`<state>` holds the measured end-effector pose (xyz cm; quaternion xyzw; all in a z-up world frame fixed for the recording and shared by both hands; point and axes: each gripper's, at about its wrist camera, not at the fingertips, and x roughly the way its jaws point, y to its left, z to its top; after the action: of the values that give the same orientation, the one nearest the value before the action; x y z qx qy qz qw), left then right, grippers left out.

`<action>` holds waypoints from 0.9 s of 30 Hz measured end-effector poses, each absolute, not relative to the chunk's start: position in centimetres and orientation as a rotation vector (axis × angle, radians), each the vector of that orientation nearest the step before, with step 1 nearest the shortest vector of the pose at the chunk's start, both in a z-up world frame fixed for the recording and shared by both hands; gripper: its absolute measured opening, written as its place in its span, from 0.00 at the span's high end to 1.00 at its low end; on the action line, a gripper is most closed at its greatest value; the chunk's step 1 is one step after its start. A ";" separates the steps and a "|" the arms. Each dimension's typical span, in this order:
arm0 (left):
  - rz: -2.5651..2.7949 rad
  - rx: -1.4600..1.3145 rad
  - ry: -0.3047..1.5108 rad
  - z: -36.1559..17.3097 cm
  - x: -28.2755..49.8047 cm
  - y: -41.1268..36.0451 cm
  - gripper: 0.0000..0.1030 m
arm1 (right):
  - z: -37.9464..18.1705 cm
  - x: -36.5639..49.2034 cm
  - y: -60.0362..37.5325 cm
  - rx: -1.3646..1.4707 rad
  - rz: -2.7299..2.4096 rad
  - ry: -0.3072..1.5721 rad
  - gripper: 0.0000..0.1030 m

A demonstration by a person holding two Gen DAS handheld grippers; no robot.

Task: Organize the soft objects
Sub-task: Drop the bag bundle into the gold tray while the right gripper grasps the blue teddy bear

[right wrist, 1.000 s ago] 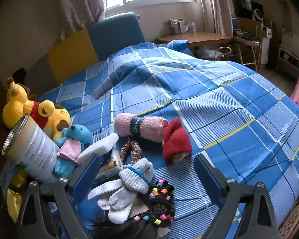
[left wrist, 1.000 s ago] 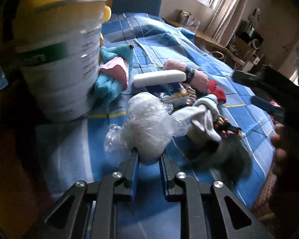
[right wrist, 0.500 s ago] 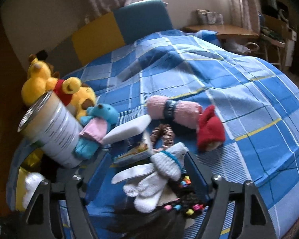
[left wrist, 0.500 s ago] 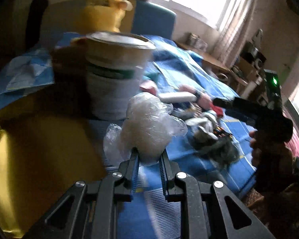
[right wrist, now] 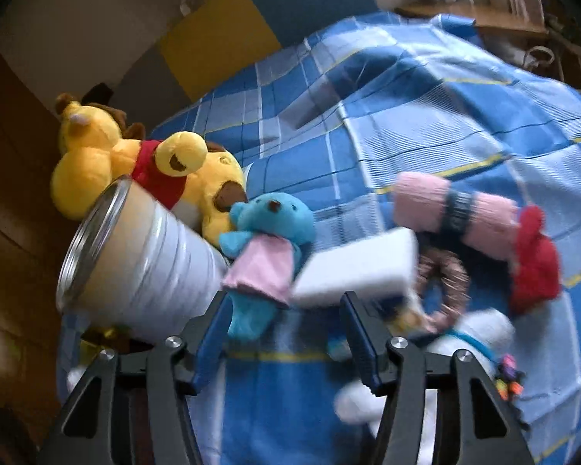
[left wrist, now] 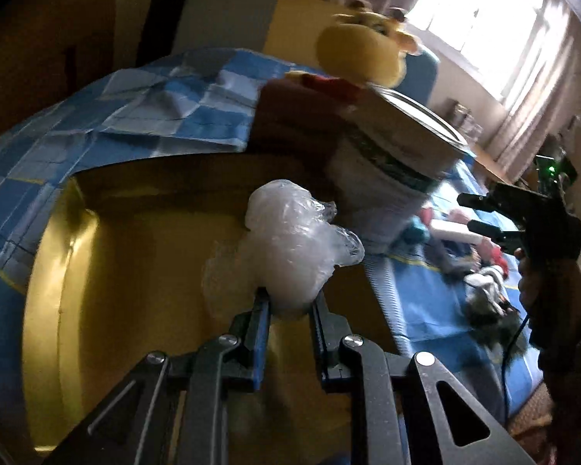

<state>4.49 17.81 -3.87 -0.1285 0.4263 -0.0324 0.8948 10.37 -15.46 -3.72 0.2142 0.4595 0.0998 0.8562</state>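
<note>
My left gripper (left wrist: 288,302) is shut on a crumpled clear plastic bag (left wrist: 290,244) and holds it over a yellow-lined box (left wrist: 108,290) beside the bed. My right gripper (right wrist: 286,306) is open and empty, low over the blue checked bedspread (right wrist: 426,124). Just ahead of it lie a small blue plush in a pink dress (right wrist: 267,248) and a white sponge block (right wrist: 360,267). A yellow bear plush (right wrist: 143,162), a pink rolled towel (right wrist: 453,205), a red hat (right wrist: 534,263), a brown scrunchie (right wrist: 445,283) and white gloves (right wrist: 472,333) lie around.
A large white tin can (right wrist: 135,255) stands tilted at the bed's left edge, next to the box; it also shows in the left wrist view (left wrist: 395,178). My right gripper shows in the left wrist view (left wrist: 484,217). A headboard (right wrist: 220,38) and a desk (right wrist: 476,19) are behind.
My left gripper has carried the plastic bag left, off the bed and over the yellow box. My right gripper has moved forward and down toward the blue plush and sponge.
</note>
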 end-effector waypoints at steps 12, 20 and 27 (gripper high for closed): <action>0.046 -0.346 0.895 -5.9 5.6 21.5 0.37 | -8.0 18.4 -12.7 0.473 0.137 1.121 0.43; 0.065 -0.285 0.875 -5.3 4.7 20.9 0.29 | -9.2 20.3 -12.5 0.467 0.128 1.172 0.42; 0.050 -0.238 0.861 -4.4 3.8 19.0 0.26 | -8.4 21.6 -11.0 0.312 0.147 1.187 0.56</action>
<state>3.77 18.98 -4.38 -0.1150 0.4163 0.0242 0.9016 21.64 -10.96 -8.43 0.1465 0.5563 0.0689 0.8151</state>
